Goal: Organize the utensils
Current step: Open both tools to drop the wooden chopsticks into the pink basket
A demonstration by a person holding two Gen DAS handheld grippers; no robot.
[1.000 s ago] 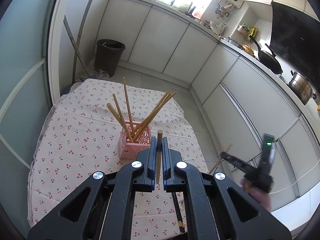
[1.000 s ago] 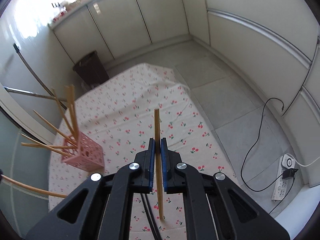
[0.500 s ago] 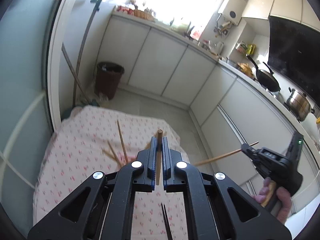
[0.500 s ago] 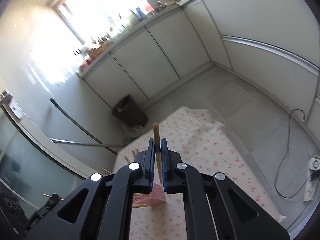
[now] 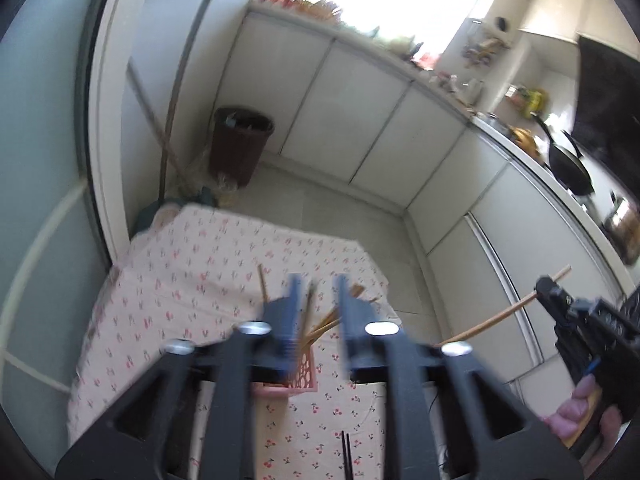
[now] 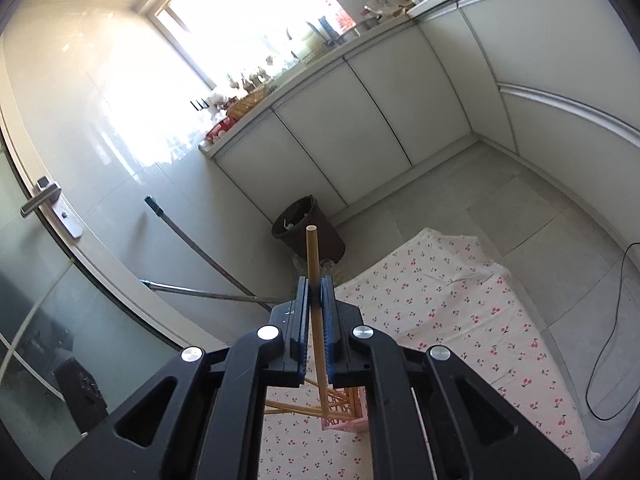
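Observation:
In the left wrist view, which is blurred, my left gripper (image 5: 318, 284) hangs above the pink basket (image 5: 304, 374). Its jaws are opening. A wooden chopstick (image 5: 307, 312) shows loose in the gap near the left pad, pointing down to the basket. Several wooden chopsticks (image 5: 330, 320) lean in the basket. At the right, a hand holds my right gripper (image 5: 550, 290), shut on a wooden chopstick (image 5: 500, 316). In the right wrist view, my right gripper (image 6: 315, 282) clamps that chopstick (image 6: 311, 248) upright, high over the pink basket (image 6: 344, 422) on the cherry-print tablecloth (image 6: 460, 308).
Two black chopsticks (image 5: 346, 452) lie on the cloth near me. A dark bin (image 6: 308, 228) stands on the floor past the table, with mop handles (image 6: 208, 256) leaning by the glass door. White cabinets line the walls. A cable (image 6: 608, 360) trails on the floor at the right.
My left gripper's jaws have parted and no longer clamp its chopstick; it has moved over the basket. The right gripper has risen and tilted up with its chopstick still clamped.

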